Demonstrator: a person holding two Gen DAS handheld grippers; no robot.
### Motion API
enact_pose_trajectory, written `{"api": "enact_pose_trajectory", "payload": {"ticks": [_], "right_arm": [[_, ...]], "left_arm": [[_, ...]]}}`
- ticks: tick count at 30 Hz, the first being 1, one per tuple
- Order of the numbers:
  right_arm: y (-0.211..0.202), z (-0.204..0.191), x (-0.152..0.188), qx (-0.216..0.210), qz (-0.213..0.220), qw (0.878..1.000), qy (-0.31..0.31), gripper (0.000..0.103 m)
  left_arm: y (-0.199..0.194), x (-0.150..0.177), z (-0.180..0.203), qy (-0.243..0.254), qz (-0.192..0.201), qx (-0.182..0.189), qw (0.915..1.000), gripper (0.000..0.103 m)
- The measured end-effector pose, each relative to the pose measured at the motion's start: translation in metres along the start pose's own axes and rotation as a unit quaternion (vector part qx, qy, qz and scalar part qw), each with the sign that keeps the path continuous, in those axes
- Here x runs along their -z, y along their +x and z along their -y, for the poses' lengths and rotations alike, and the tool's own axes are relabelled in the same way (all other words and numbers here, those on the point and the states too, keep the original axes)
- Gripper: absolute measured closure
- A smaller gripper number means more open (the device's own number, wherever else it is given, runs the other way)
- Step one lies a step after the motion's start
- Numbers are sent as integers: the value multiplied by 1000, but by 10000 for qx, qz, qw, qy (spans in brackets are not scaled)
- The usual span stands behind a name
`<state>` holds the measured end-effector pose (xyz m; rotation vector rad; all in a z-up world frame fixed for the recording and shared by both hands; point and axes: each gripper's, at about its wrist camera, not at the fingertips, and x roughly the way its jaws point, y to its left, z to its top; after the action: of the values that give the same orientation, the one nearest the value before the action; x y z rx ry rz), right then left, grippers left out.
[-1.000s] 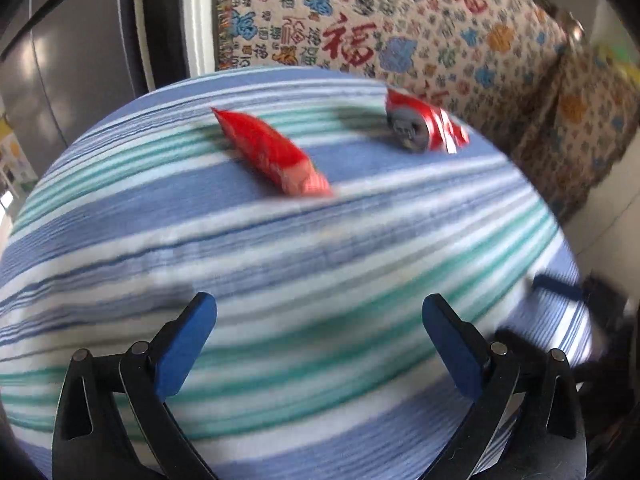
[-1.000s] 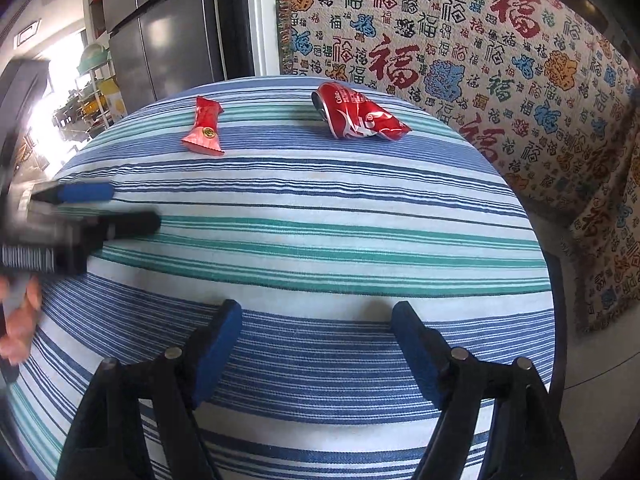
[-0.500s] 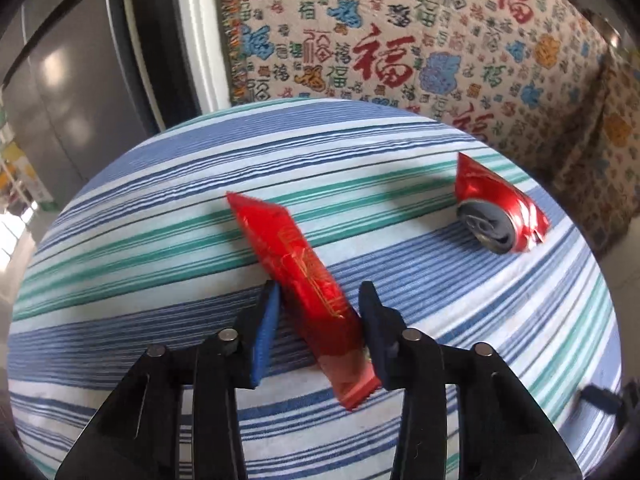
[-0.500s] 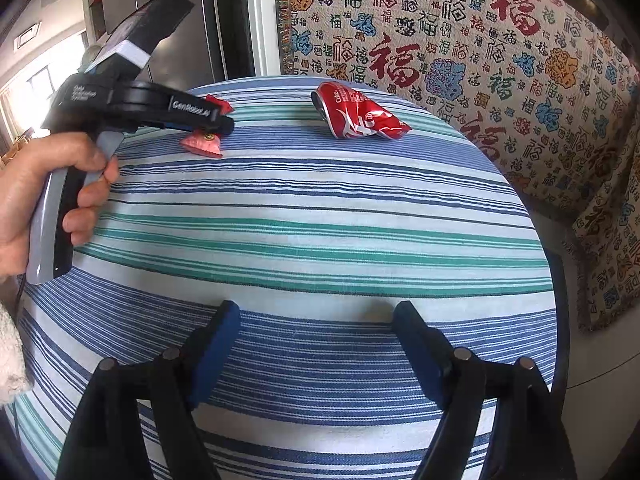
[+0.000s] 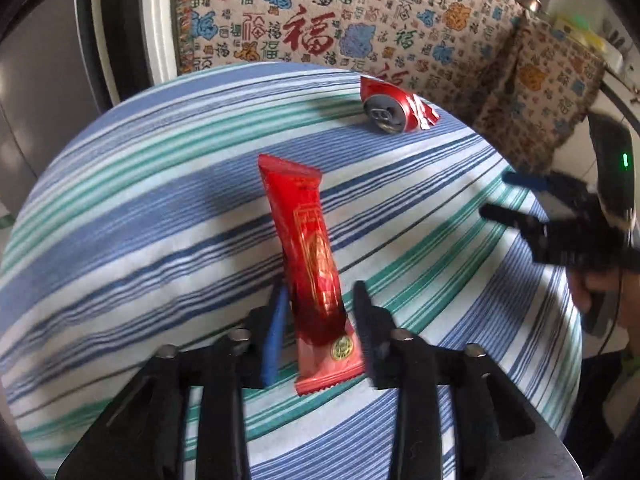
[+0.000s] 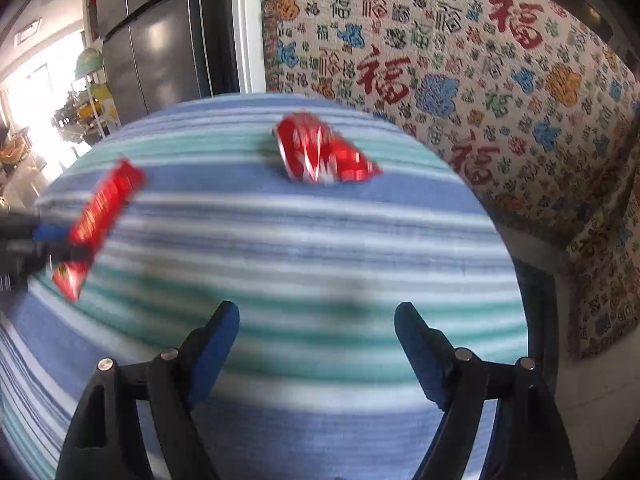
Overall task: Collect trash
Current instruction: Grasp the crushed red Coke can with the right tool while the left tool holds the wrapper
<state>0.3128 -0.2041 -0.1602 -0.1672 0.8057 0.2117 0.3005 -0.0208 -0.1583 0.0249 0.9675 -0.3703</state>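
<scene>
A long red snack wrapper [image 5: 308, 248] stands up between the pads of my left gripper [image 5: 320, 300], lifted off the striped tablecloth [image 5: 140, 220]. The jaws are opening a little, with the pads still on the wrapper's lower part. A crushed red can [image 5: 394, 108] lies beyond it near the table's far edge. In the right wrist view my right gripper [image 6: 316, 344] hovers open and empty over the cloth, the can [image 6: 320, 152] ahead of it. The wrapper [image 6: 96, 216] hangs at the left in the left gripper [image 6: 44, 236]. The right gripper [image 5: 508, 196] shows at the left view's right edge.
A round table with a blue, green and white striped cloth [image 6: 300, 248]. A sofa with a patterned throw [image 6: 460, 60] runs behind it and along its right side. A dark steel fridge [image 6: 160, 40] stands at the back left. A hand [image 5: 592, 284] grips the right tool.
My left gripper has closed around the wrapper and raised it off the cloth. My right gripper has moved forward, so the can looks nearer and larger.
</scene>
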Motion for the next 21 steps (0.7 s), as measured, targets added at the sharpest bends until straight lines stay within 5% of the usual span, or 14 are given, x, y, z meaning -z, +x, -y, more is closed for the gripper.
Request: {"api": "enact_pose_trajectory", "payload": {"ticks": [1,4,13,14,21], "right_arm": [[3,-1,-11,68,96,9999,-81,21],[13,-11,-43,213,315,9976,-572,21],[80,-28,-99,780,-98,9839,-1604,22],[84,-26,-101,743,-181,9839,-1613,50],[38,-15,-85,620,-42,9907,-1214,57]], "left_arm": [[3,0,-1,-69,12,-49,10000,34],[8,-2,1,-248,149,-27,9996,22],[16,-12,1,-375,238,-80,9990,22],[16,-12,0,-382,254,-83,9989,22],[16,-10,0,-376,291,-76,9988,23]]}}
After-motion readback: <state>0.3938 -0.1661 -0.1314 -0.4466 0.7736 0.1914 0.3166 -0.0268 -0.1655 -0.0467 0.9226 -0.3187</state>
